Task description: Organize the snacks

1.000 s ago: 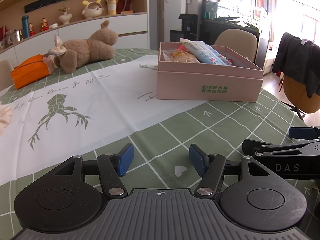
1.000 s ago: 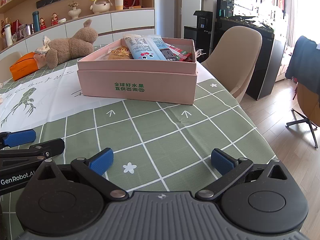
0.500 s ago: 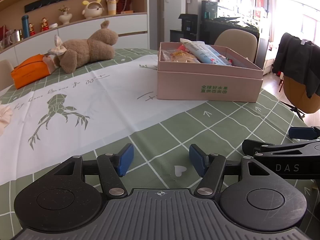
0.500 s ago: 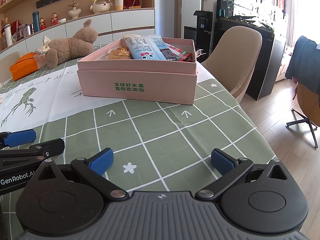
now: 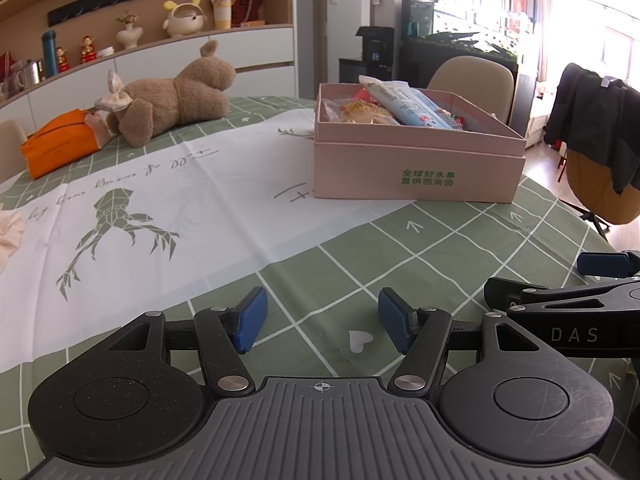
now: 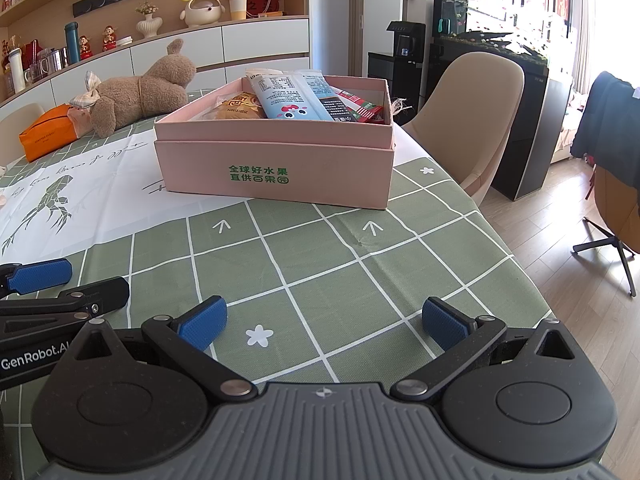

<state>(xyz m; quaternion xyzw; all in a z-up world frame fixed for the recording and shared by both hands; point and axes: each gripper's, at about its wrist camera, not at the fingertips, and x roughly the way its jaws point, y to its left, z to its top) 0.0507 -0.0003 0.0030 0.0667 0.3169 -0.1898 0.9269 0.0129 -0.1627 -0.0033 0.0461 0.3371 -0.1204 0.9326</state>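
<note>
A pink box (image 5: 416, 168) (image 6: 276, 160) stands on the table, its tray set in its own lid. Inside lie a long light-blue snack packet (image 5: 408, 102) (image 6: 292, 96), a yellow bagged snack (image 5: 360, 112) (image 6: 240, 106) and a red packet (image 6: 360, 108). My left gripper (image 5: 322, 318) rests low over the green checked cloth, well short of the box, open with nothing between its blue pads. My right gripper (image 6: 324, 322) sits beside it, also open and empty. Each gripper's side shows in the other's view.
A brown plush rabbit (image 5: 176, 94) and an orange pouch (image 5: 60, 144) lie at the table's far left. A beige chair (image 6: 476, 120) stands behind the box. The table edge drops to wooden floor (image 6: 560, 216) on the right. A coat-draped chair (image 5: 600, 152) stands further right.
</note>
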